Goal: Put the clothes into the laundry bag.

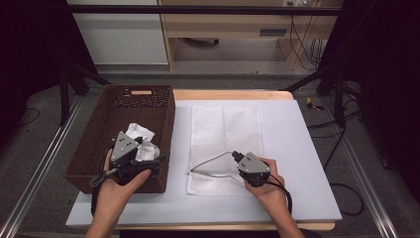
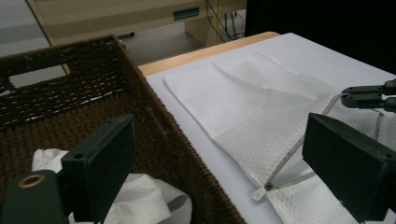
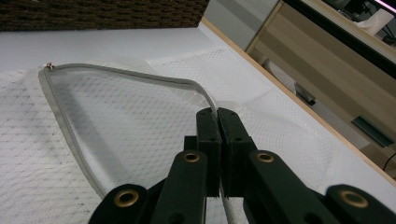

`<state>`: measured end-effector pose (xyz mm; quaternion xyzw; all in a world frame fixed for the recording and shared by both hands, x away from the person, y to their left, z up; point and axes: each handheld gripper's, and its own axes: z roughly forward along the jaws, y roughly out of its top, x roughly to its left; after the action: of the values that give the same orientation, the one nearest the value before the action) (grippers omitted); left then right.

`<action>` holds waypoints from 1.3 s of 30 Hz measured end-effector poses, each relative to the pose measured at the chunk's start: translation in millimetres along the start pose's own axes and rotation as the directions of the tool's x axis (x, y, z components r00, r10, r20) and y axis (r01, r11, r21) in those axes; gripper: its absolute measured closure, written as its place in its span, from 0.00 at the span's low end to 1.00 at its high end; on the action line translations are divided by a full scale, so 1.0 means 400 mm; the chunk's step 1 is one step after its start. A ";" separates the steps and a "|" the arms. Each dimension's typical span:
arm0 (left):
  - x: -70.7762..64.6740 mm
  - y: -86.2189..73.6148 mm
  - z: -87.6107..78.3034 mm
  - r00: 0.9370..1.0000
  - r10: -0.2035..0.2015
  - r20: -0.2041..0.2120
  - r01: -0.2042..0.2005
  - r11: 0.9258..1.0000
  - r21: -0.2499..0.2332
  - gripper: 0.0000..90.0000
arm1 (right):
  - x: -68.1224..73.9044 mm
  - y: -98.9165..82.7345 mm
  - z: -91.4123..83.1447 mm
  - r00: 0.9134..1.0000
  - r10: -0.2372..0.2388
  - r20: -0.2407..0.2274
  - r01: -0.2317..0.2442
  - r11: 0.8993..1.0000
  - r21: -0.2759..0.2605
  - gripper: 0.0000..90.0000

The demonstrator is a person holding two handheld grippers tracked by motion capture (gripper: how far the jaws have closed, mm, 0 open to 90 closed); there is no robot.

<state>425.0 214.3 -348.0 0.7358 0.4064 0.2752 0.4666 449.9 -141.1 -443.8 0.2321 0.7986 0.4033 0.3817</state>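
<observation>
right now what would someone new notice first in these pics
Probably the white mesh bag lying flat on the white table, its grey zipper edge lifted open by the right gripper, whose jaws are pinched shut on it. Next, the brown woven basket on the table's left with crumpled white cloth inside, and the left gripper open over it.

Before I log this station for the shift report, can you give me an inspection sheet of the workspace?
Surface: white foam pad on a wooden table.
Job's things: white mesh laundry bag lying flat, its grey zipper edge lifted open; brown woven wicker basket holding crumpled white cloth.
Clutter: nothing seen.
Grippers: left gripper open, over the basket; right gripper shut on the zipper edge.
Cables: black cable trailing from the right gripper; more on the floor.
Surroundings: wooden furniture behind, black frame rails.
</observation>
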 end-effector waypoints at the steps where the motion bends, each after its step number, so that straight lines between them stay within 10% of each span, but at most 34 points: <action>1: 0.000 0.000 0.000 1.000 0.000 0.000 0.000 1.000 0.000 0.11 | 0.000 0.000 0.000 1.000 -0.001 -0.001 0.001 1.000 0.001 0.98; 19: 0.093 0.002 -0.053 0.995 0.009 -0.100 -0.003 0.998 0.059 0.11 | -0.002 0.000 -0.001 1.000 -0.003 -0.002 0.003 1.000 0.002 0.98; 39: 0.108 -0.006 -0.036 0.993 0.054 -0.104 -0.040 0.990 0.135 0.10 | 0.001 0.000 0.003 1.000 -0.017 -0.002 0.017 1.000 0.013 0.98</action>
<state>435.2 258.2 -343.2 0.7588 0.4309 0.2975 0.3875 450.6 -140.3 -444.5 0.2275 0.8036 0.3949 0.3828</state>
